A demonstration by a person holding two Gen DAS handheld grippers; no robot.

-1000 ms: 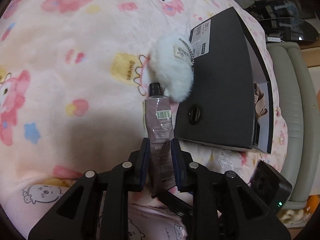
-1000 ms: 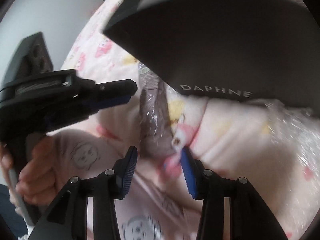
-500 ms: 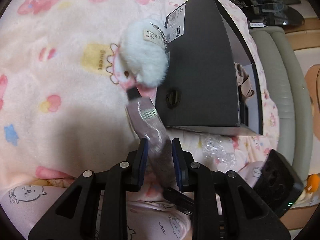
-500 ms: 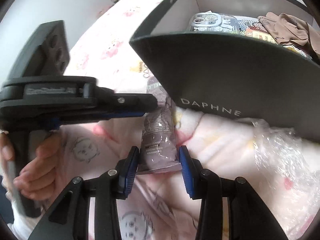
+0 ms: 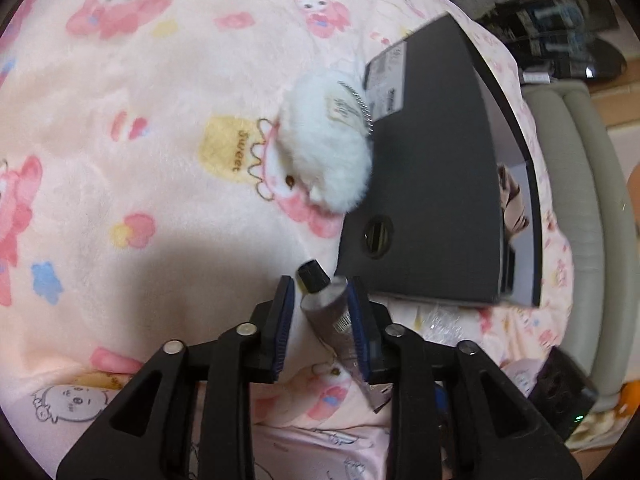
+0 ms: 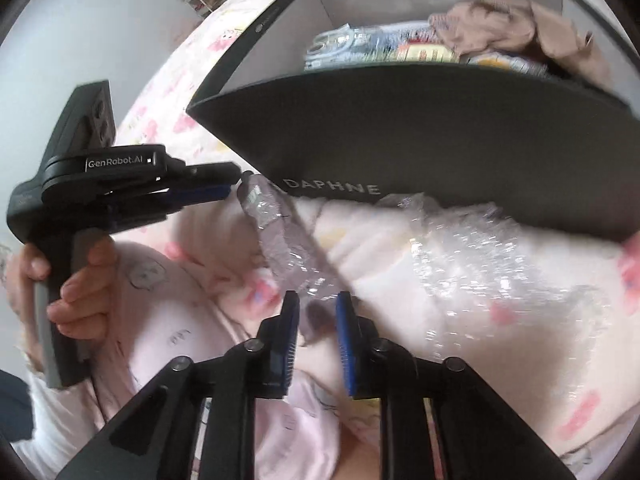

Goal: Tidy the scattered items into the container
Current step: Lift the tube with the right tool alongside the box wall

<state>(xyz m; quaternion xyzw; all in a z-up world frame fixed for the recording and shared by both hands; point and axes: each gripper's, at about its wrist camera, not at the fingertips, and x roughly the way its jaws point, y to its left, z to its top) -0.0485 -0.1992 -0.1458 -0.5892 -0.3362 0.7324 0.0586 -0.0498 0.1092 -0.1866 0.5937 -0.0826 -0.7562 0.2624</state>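
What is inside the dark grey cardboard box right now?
In the dark grey cardboard box: a crumpled beige cloth, a clear phone case and colourful packets. The near wall and cloth hide anything beneath.

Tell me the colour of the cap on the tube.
Black: the cap on the mauve tube, clearest in the left wrist view.

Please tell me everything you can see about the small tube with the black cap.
The tube is soft, mauve-grey and glossy, with a ribbed black screw cap, a barcode on its side and a flat crimped tail. It is tilted, cap toward the dark box. Its cap end lies between the opening jaws of the left gripper, against one pad, clear of the other. The closing right gripper has the tail between its jaws. Below is the pink blanket.
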